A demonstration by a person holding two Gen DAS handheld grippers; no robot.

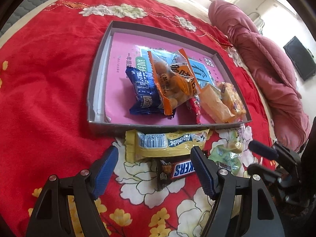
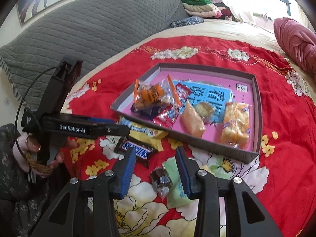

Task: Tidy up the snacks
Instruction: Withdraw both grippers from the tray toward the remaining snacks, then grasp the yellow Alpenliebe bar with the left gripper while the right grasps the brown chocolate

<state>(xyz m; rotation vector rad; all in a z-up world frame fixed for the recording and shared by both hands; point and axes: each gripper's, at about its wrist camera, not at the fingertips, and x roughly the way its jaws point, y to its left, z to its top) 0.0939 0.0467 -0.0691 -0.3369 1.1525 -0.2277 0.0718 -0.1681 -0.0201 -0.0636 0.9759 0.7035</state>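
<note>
My left tool (image 1: 154, 168) hangs wide open with nothing between its blue pads, poised just above the brown Snickers bar (image 1: 177, 170) and the long yellow Alpenliebe candy pack (image 1: 167, 143) that lies against the near wall of the box. My right tool (image 2: 156, 168) is likewise open and empty, and between its fingers I see a small dark-wrapped sweet (image 2: 161, 179) resting on a pale green sachet (image 2: 175, 185).

The shallow grey cardboard tray with a pink printed liner (image 1: 92, 90) sits on the red flowered bedspread (image 1: 45, 79). I judge the sorting to be more than half done: inside the tray already lie a blue foil packet (image 1: 143, 94), an orange-edged clear bag of round snacks (image 1: 171, 85), a red wrapper (image 1: 194, 106), a pale yellow wafer pack (image 1: 214, 104) and a clear bag of golden puffs (image 1: 232, 98). Left on the bedspread, outside the tray, are the Snickers bar, the yellow pack, the dark sweet and the green sachet.
</note>
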